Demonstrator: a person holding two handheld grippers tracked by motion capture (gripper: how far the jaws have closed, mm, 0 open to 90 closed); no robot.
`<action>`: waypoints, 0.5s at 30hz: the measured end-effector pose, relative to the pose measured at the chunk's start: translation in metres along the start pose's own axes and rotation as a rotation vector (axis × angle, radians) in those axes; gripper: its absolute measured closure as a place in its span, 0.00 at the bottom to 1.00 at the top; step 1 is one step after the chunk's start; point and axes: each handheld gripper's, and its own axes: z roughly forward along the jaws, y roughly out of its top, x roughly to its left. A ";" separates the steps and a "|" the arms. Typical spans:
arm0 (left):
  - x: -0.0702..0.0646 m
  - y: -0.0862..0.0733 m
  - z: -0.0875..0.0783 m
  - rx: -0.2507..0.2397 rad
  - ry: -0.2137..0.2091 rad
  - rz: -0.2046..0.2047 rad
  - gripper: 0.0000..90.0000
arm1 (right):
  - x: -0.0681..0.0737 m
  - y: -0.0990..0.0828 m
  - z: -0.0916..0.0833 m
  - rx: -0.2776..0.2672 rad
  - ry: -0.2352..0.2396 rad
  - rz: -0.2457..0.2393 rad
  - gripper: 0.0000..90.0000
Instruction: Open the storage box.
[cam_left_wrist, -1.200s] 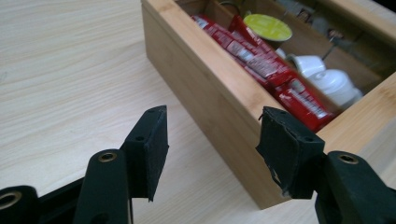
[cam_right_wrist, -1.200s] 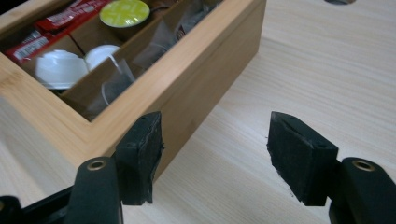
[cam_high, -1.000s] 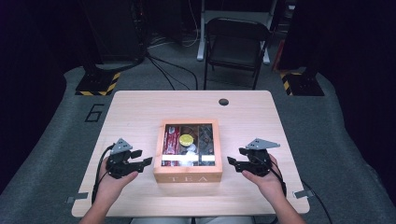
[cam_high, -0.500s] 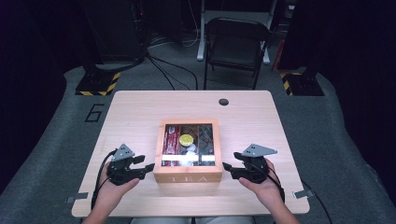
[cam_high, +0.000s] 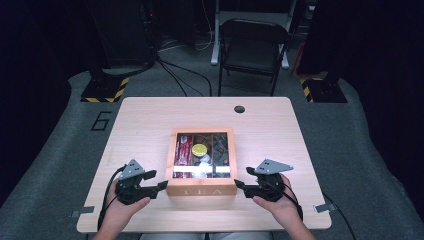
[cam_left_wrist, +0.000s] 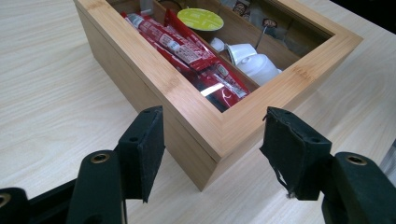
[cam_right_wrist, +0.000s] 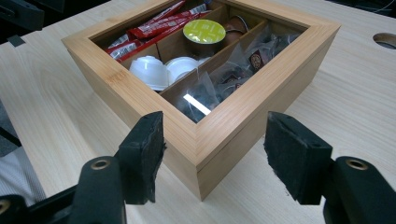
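Note:
A bamboo tea box (cam_high: 202, 190) with a clear lid and "TEA" on its front stands at mid-table. It holds red sachets (cam_left_wrist: 187, 46), a yellow-green capsule (cam_left_wrist: 201, 18), white capsules (cam_right_wrist: 152, 70) and dark tea bags (cam_right_wrist: 224, 77). My left gripper (cam_high: 159, 180) points at the box's front left corner (cam_left_wrist: 205, 154). Its jaws have just been opening and now straddle the corner without touching it. My right gripper (cam_high: 243, 178) is open around the front right corner (cam_right_wrist: 198, 154), with its pads (cam_right_wrist: 144, 149) off the wood.
The light wooden table (cam_high: 145, 125) has a round cable hole (cam_high: 239, 109) near its far edge. A black folding chair (cam_high: 252, 45) stands behind the table. Stand bases with hazard tape (cam_high: 102, 92) sit on the grey floor to either side.
Both grippers have slid toward the table's front edge, and now sit at the box's front corners. The right one has also edged in toward the box.

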 end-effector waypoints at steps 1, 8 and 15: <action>-0.001 -0.001 -0.001 -0.006 0.006 0.000 0.42 | 0.001 -0.001 0.000 0.008 0.005 -0.005 0.39; -0.003 -0.004 -0.002 -0.016 0.003 0.005 0.43 | 0.003 -0.004 -0.001 0.014 0.008 -0.001 0.40; -0.002 -0.013 0.000 -0.029 -0.023 -0.004 0.43 | 0.005 -0.012 0.007 0.023 0.030 0.000 0.40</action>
